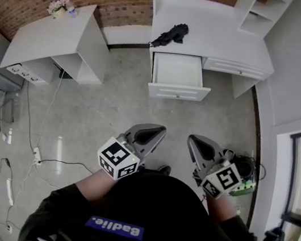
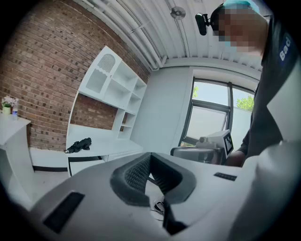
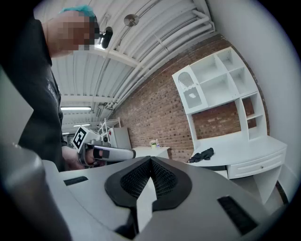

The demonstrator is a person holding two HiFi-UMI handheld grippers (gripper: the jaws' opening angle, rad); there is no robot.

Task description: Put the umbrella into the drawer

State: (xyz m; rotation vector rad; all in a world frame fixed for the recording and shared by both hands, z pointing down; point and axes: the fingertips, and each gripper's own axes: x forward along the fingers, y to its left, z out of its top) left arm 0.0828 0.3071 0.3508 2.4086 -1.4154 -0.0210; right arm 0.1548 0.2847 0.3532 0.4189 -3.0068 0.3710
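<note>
While the umbrella [image 1: 171, 34] sat on the desk [image 1: 224, 32] above its open drawer [image 1: 177, 68], left gripper [image 1: 158, 132] and right gripper [image 1: 193, 141] hovered well short, both closed up empty.

I hold two grippers: my left gripper [image 1: 151, 134] and my right gripper [image 1: 200, 147]. I count one black umbrella [image 1: 171, 34], two white tables, the long table [image 1: 223, 37] and the side table [image 1: 43, 40], two drawers, one open drawer [image 1: 178, 70] and one shut drawer [image 1: 237, 69], and one flower pot [image 1: 59, 8].
</note>
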